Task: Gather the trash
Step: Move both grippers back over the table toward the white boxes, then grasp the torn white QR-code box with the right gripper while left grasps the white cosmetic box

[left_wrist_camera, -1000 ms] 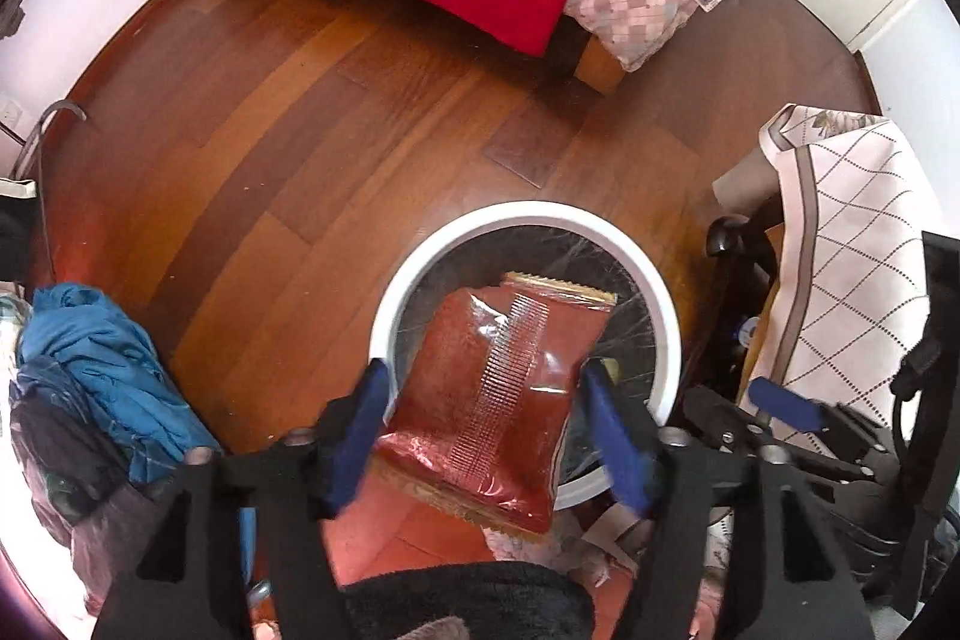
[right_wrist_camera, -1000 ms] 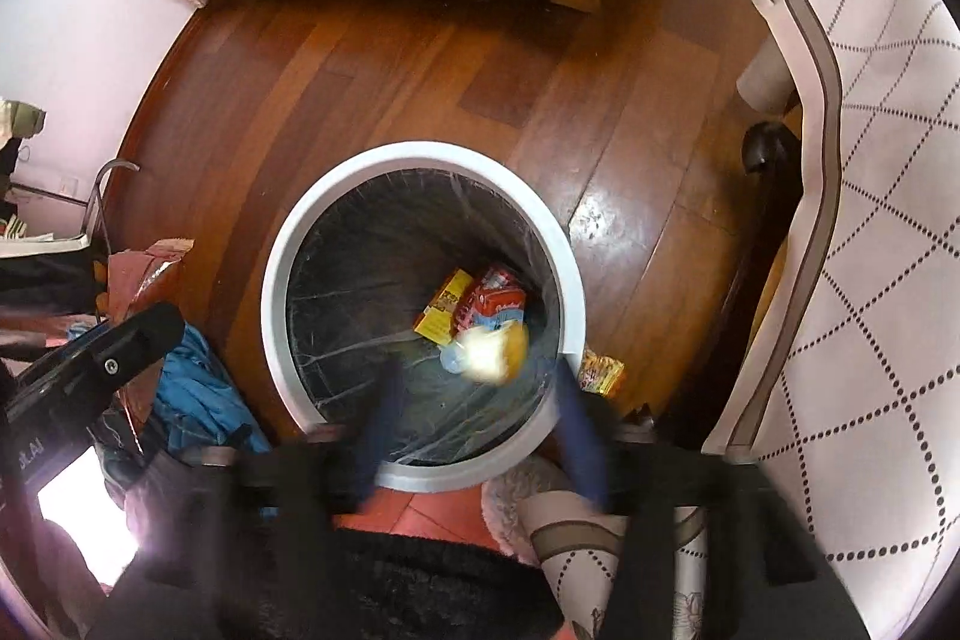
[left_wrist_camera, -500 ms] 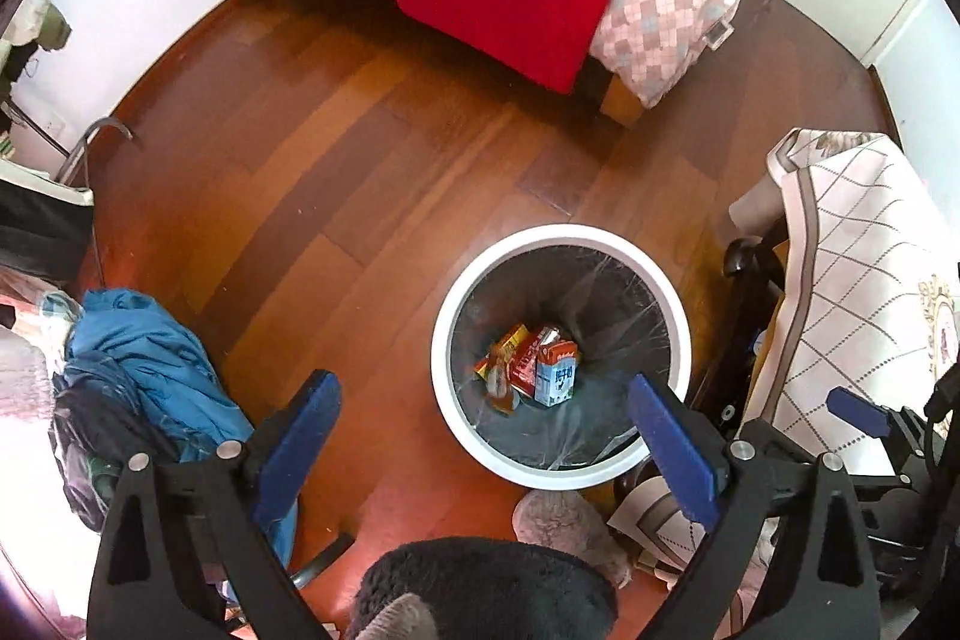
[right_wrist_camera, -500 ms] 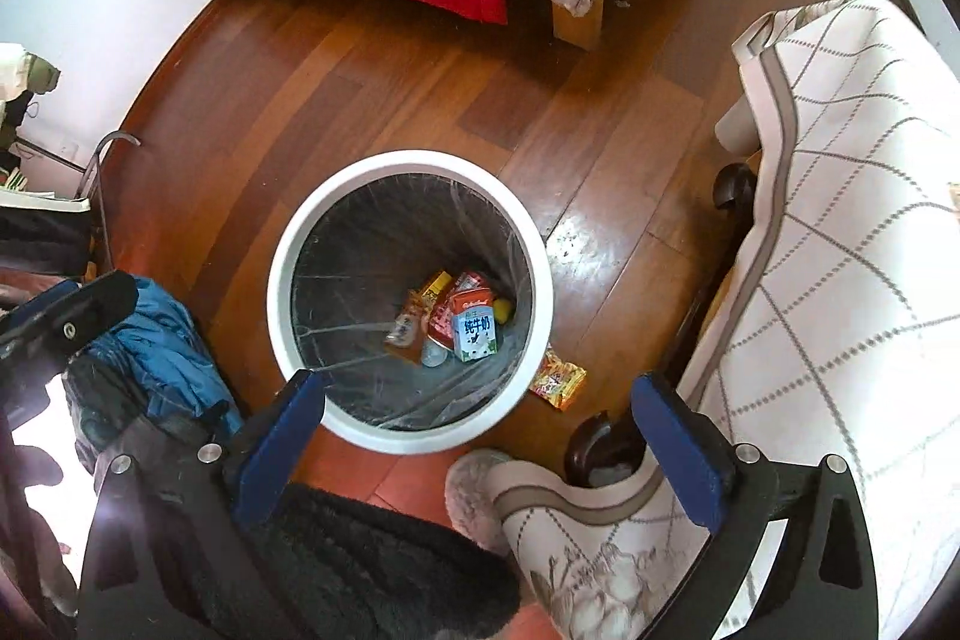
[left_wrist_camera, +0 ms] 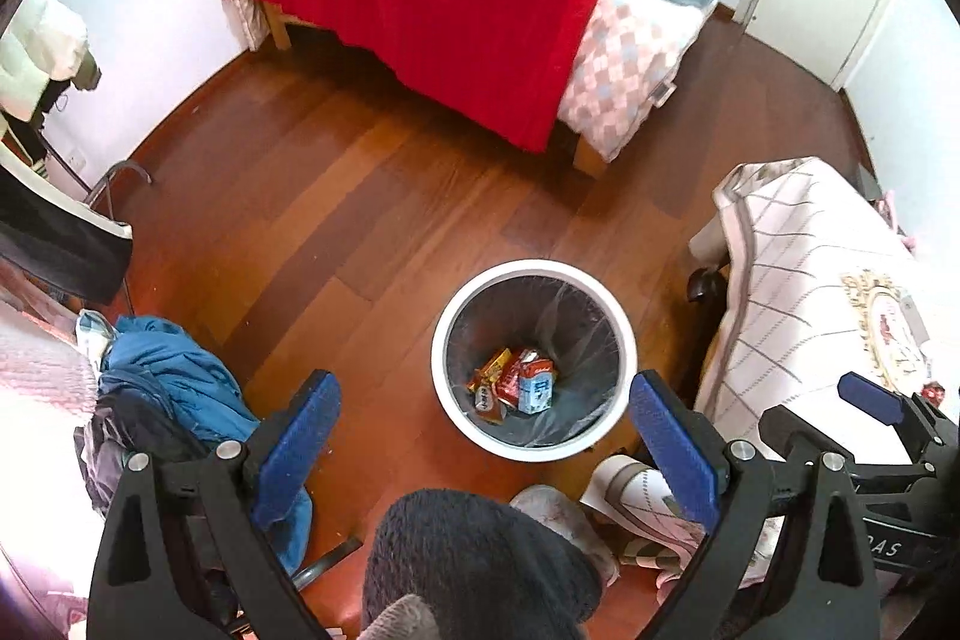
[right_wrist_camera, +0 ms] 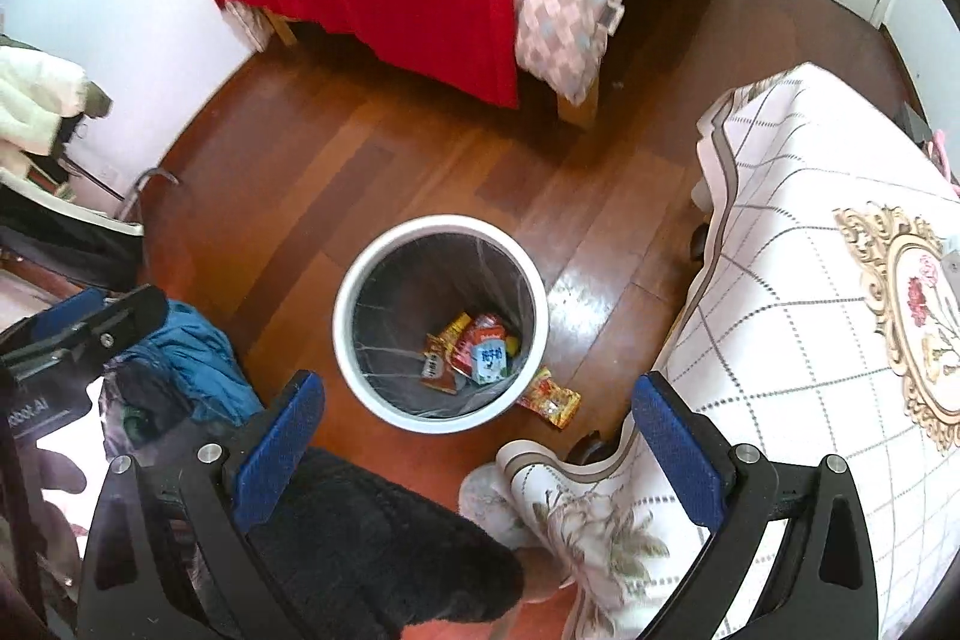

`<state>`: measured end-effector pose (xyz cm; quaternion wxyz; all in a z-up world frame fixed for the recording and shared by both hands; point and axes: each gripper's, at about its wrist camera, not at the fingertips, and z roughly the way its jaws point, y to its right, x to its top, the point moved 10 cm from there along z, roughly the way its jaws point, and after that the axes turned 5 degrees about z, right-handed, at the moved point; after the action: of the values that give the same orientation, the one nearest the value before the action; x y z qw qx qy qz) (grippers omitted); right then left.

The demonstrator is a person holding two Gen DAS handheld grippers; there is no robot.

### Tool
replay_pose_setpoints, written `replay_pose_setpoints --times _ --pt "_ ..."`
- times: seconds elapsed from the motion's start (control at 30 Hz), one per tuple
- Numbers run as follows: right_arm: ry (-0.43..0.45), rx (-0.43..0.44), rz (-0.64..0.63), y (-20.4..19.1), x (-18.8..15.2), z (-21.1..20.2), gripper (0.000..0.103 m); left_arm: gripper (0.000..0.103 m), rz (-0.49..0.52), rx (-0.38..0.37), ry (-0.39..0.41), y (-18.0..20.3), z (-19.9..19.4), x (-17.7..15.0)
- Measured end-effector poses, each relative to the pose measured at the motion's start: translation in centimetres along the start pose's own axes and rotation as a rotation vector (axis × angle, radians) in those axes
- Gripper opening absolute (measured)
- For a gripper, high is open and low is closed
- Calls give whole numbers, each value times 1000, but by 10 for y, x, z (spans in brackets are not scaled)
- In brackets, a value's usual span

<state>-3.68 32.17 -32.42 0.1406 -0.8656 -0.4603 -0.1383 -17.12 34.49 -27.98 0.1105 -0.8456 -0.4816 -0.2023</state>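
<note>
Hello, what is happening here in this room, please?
A person is collecting trash with a gripper in each hand. The left gripper and the right gripper are both open and empty, held above a white trash bin. A milk carton and snack wrappers lie inside the bin. One orange wrapper lies on the wooden floor beside the bin.

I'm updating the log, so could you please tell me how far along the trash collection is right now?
Done: several wrappers and a small carton lie at the bottom of the white bin. In hand: nothing; the left gripper and right gripper are both open and empty above the floor. Left: one orange wrapper lies on the floor against the bin's outside, beside the draped chair.
</note>
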Motion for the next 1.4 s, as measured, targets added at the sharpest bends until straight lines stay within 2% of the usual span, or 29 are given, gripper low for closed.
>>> replay_pose_setpoints --times 0.27,0.43,0.5,0.63,0.8,0.87,1.03,1.13,1.27,1.33,1.37,1.4 --pt "90 118 45 0 -6 -80 103 98 40 -38 81 40 -59 3" --pt "128 193 184 40 -3 -125 103 98 126 -76 100 103 -67 18" --pt "151 192 263 76 -1 -140 103 98 173 -105 94 141 -58 26" --pt "183 102 442 179 -5 -157 103 98 259 -144 75 219 -28 38" --pt "182 -28 743 350 -25 -157 103 99 374 -166 20 331 27 46" --pt "181 -82 869 423 -36 -153 103 99 414 -164 -15 372 53 45" --pt "154 -169 1078 547 -53 -130 103 99 535 -122 -59 449 102 41" --pt "117 -178 1175 597 -55 -105 103 99 618 -95 -60 482 120 41" --pt "74 -161 1230 625 -51 -79 102 99 796 -55 -2 527 126 40" --pt "66 -157 1229 632 -48 -71 90 99 904 -64 38 553 121 40" --pt "63 -160 1221 636 -47 -69 75 99 962 -70 57 566 117 40" --pt "57 -154 1209 639 -48 -65 70 99 1021 -83 76 580 113 40"
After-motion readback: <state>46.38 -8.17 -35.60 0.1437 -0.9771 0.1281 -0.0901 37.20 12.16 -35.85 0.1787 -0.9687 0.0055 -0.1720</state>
